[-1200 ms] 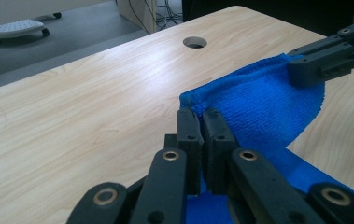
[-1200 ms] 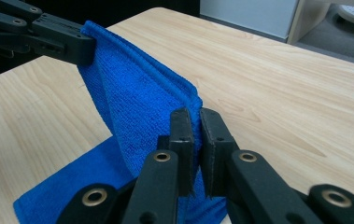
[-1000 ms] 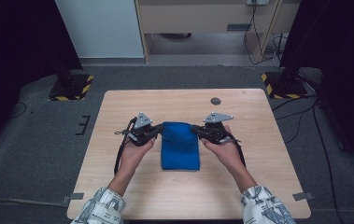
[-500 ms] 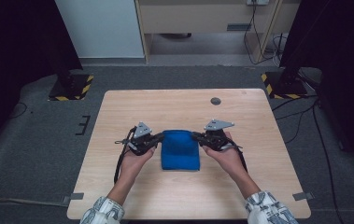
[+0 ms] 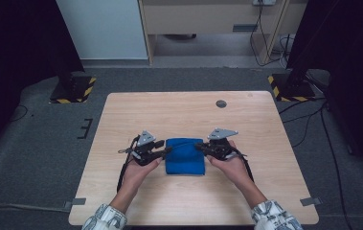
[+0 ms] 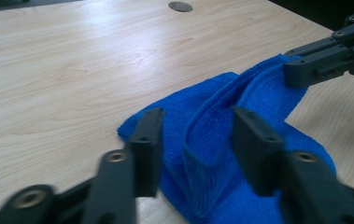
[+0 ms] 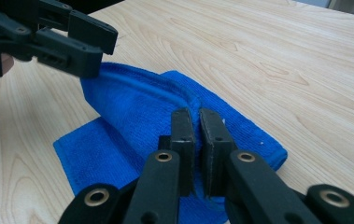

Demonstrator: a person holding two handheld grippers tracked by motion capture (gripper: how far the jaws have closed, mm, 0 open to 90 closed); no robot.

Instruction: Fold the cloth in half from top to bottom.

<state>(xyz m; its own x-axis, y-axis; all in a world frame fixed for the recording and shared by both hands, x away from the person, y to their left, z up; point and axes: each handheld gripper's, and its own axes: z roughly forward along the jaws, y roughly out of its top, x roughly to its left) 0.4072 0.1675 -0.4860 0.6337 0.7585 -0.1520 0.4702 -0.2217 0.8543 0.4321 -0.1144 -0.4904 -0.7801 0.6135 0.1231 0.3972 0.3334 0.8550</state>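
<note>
Cloth (image 6: pixel 240 116) between both grippers' jaws

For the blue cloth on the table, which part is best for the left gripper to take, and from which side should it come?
Probably the raised hemmed fold at the blue cloth's left edge, approached from the cloth's left side, low over the table. That fold stands up between the open left gripper's jaws, which have just been opening, so it gives a ridge to pinch. The right gripper pinches the opposite edge.

A: Non-task stuff? Wooden table (image 5: pixel 179 110), round grommet hole (image 5: pixel 221 103) near its 1 o'clock edge.
B: Floor?
A: Grey carpet (image 5: pixel 40 143). Hazard-striped stand bases (image 5: pixel 71 91) at 10 and 2 o'clock. Cabinet (image 5: pixel 208 19) at 12, cables (image 5: pixel 308 129) at 3.
</note>
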